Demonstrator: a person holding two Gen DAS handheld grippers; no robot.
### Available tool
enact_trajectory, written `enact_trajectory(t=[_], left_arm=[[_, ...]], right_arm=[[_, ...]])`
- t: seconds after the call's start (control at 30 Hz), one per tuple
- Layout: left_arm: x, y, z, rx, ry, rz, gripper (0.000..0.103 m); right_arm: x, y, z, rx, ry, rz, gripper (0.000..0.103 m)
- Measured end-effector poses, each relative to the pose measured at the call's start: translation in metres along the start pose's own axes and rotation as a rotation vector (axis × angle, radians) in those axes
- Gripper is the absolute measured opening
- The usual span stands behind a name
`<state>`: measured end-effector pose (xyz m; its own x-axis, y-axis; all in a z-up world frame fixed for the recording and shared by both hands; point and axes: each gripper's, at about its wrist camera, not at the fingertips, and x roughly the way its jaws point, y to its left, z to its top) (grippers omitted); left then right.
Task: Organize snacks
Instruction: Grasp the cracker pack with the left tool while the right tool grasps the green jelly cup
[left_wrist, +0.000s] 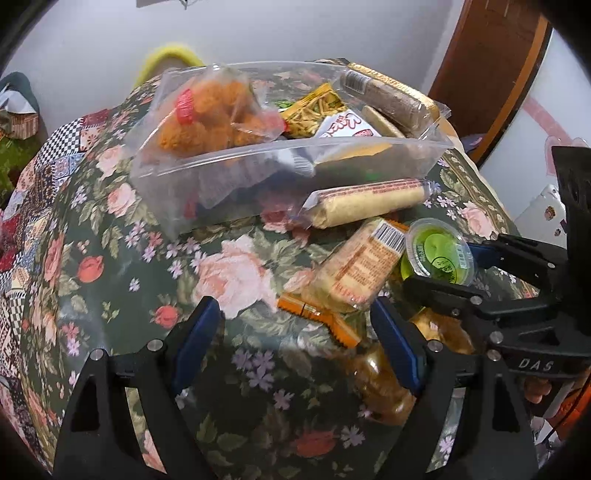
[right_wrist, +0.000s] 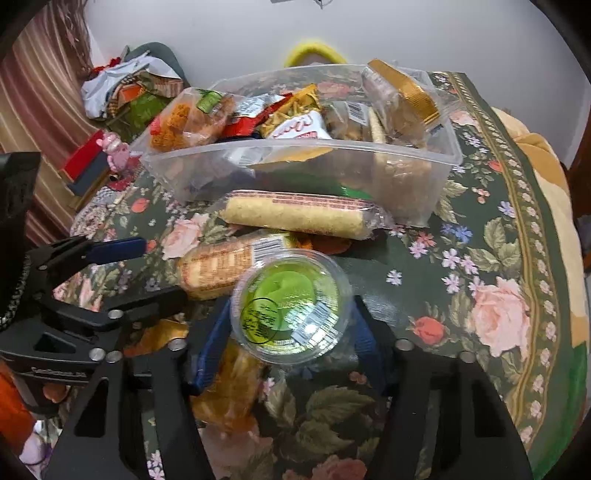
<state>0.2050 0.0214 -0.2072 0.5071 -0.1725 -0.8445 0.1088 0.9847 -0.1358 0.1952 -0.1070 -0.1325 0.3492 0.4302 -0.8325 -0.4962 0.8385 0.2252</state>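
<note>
A clear plastic bin (left_wrist: 229, 162) (right_wrist: 424, 162) holds several snack packs on the floral tablecloth. A long wafer roll pack (left_wrist: 369, 201) (right_wrist: 295, 212) lies in front of it. A cracker pack (left_wrist: 358, 269) (right_wrist: 218, 266) lies nearer, over an orange wrapper (left_wrist: 317, 317). My right gripper (right_wrist: 291, 332) (left_wrist: 458, 273) is shut on a green jelly cup (right_wrist: 291, 306) (left_wrist: 437, 256) and holds it above the cloth. My left gripper (left_wrist: 295, 339) (right_wrist: 122, 266) is open and empty, low over the cloth left of the cracker pack.
A golden-brown snack bag (left_wrist: 380, 380) (right_wrist: 229, 384) lies under the grippers. The bin holds an orange snack bag (left_wrist: 214, 110) and a gold-edged biscuit pack (left_wrist: 391, 96). Clutter and a pink toy (right_wrist: 118, 151) sit past the table's left edge. A wooden door frame (left_wrist: 487, 66) stands far right.
</note>
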Motion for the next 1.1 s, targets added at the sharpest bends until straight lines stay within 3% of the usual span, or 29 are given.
enact_trajectory(t=[0.57,0.67,0.73,0.83,1.1], left_arm=[[0.041,-0.034,0.029,0.09,0.03,-0.054,0.084],[0.04,-0.032,0.029,0.085,0.019,-0.06,0.073],[0.036,-0.031,0.026,0.089,0.009,-0.061,0.056],[0.027,-0.028,0.017,0.094,0.012,-0.086,0.039],[-0.006,-0.018,0.005,0.07,-0.02,-0.091,0.034]], right_arm=[[-0.026,-0.036,-0.011,0.08,-0.05,-0.062,0.054],[-0.027,-0.039,-0.011,0.091,-0.052,-0.061,0.054],[-0.028,-0.038,-0.011,0.095,-0.055,-0.058,0.054],[-0.03,-0.035,-0.011,0.088,-0.059,-0.057,0.054],[-0.041,-0.027,-0.007,0.076,-0.078,-0.06,0.054]])
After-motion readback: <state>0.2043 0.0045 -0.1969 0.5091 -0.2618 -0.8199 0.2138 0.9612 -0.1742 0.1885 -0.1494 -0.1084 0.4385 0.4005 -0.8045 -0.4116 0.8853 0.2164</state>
